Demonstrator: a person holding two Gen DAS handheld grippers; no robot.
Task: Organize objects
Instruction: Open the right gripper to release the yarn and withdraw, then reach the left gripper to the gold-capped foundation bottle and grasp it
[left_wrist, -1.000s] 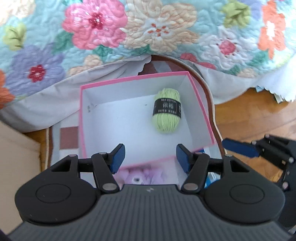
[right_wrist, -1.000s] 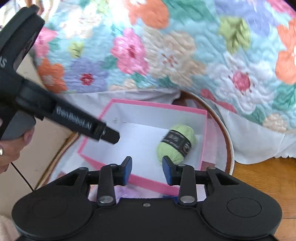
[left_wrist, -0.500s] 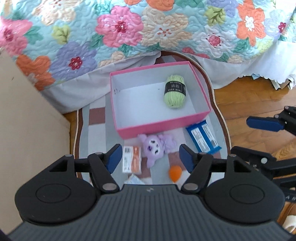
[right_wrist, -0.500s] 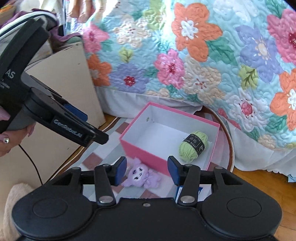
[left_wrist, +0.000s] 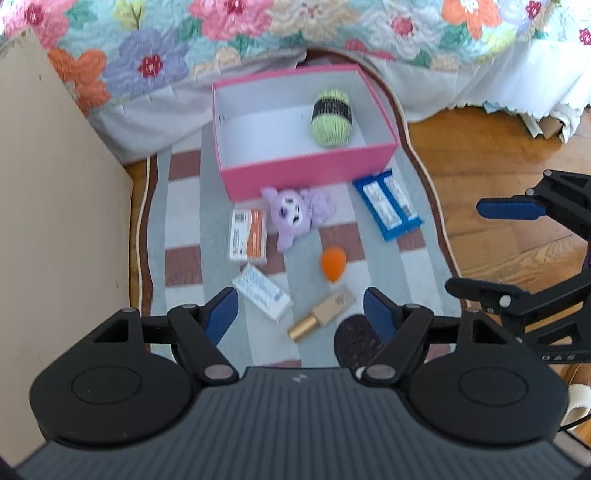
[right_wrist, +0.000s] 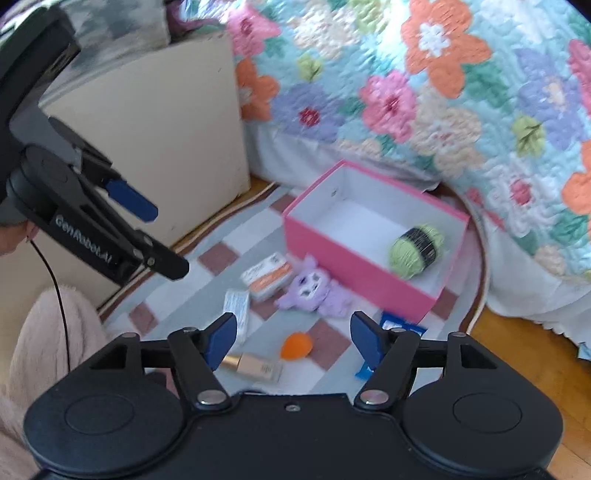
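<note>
A pink box (left_wrist: 306, 168) (right_wrist: 354, 273) stands on the rug and holds a green yarn ball (left_wrist: 331, 118) (right_wrist: 416, 251). In front of it lie a purple plush (left_wrist: 295, 214) (right_wrist: 314, 288), an orange-white carton (left_wrist: 248, 236) (right_wrist: 267, 277), a white packet (left_wrist: 261, 292) (right_wrist: 236, 310), an orange sponge (left_wrist: 332, 263) (right_wrist: 295, 345), a gold tube (left_wrist: 323, 313) (right_wrist: 255, 366) and a blue pack (left_wrist: 387, 206) (right_wrist: 400, 325). My left gripper (left_wrist: 301, 314) is open and empty, high above the tube. My right gripper (right_wrist: 293, 338) is open and empty above the sponge.
A striped oval rug (left_wrist: 184, 206) lies on a wooden floor (left_wrist: 480, 147). A floral quilt (left_wrist: 258, 33) hangs behind the box. A beige cabinet (left_wrist: 55, 203) stands at the left. A dark round object (left_wrist: 354, 343) lies near the left gripper.
Both grippers have drawn back and up from the pink box, bringing the items on the rug into view. The right gripper's jaws have opened wider. The yarn stays in the box.
</note>
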